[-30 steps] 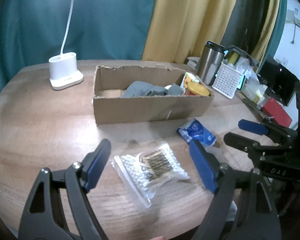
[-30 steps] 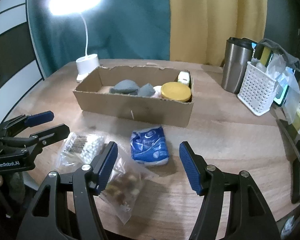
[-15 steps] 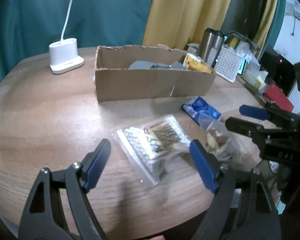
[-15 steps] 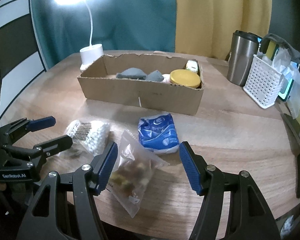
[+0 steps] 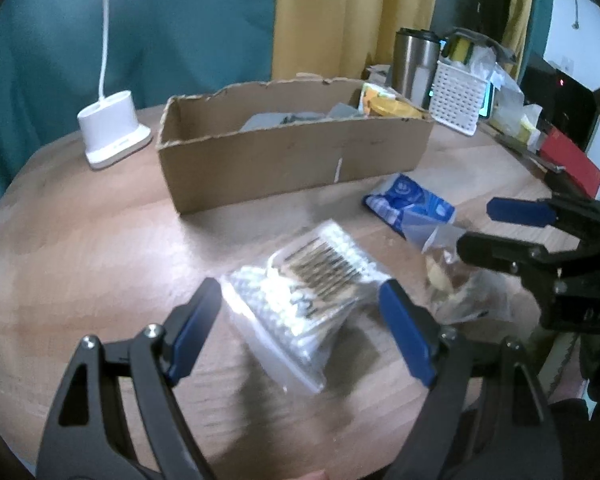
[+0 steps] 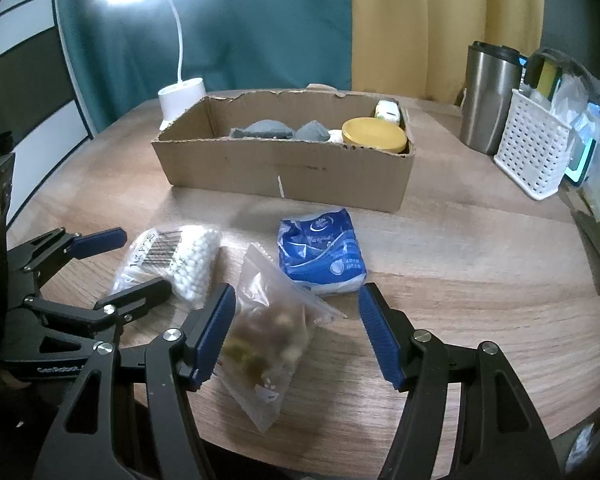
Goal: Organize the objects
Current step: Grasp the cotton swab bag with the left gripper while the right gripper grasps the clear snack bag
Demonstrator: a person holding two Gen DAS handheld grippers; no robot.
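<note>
An open cardboard box point(image 6: 284, 172) stands on the round wooden table point(image 6: 480, 264) and holds grey cloth, a yellow-lidded jar point(image 6: 374, 135) and a small carton. In front of it lie a clear bag of cotton swabs point(image 5: 304, 292), a clear bag of snacks point(image 6: 268, 336) and a blue tissue pack point(image 6: 320, 252). My left gripper point(image 5: 300, 336) is open, low over the swab bag, with the bag between its fingers. My right gripper point(image 6: 296, 336) is open over the snack bag, the tissue pack just beyond it. The box also shows in the left wrist view point(image 5: 292, 160).
A white desk lamp base point(image 5: 112, 130) stands left of the box. A steel tumbler point(image 6: 488, 100) and a white slotted basket point(image 6: 534, 148) full of items stand at the right. Red and dark items point(image 5: 568, 156) lie at the table's right edge. Curtains hang behind.
Both grippers have moved forward and down toward the bags. The swab bag now sits between my left fingers, and the snack bag sits between my right fingers. Nothing has been gripped.
</note>
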